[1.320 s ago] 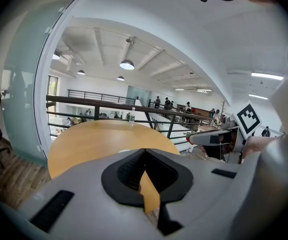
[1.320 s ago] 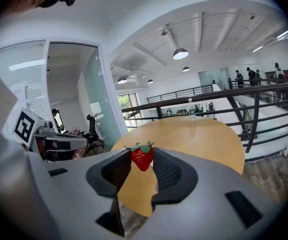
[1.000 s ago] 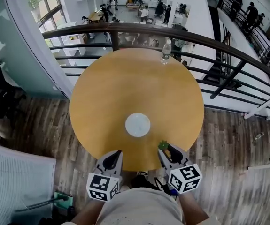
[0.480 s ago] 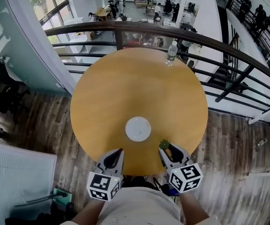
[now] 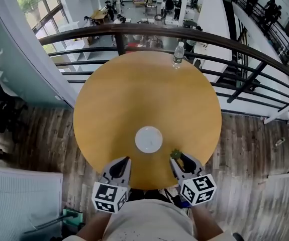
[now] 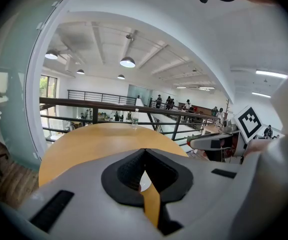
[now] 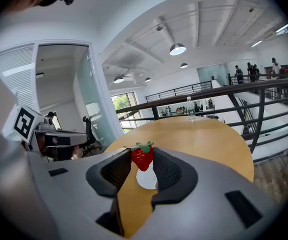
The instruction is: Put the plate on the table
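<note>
Plate (image 5: 148,139), one, lies on one table (image 5: 144,89); left fingers (image 6: 127,173) closed empty, right fingers (image 7: 170,172) grip one strawberry (image 7: 142,157).

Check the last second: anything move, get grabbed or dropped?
Nothing visibly changed. The plate stays on the table, the bottle at its far edge; the left gripper stays shut and empty, the right gripper stays shut on the strawberry.
</note>
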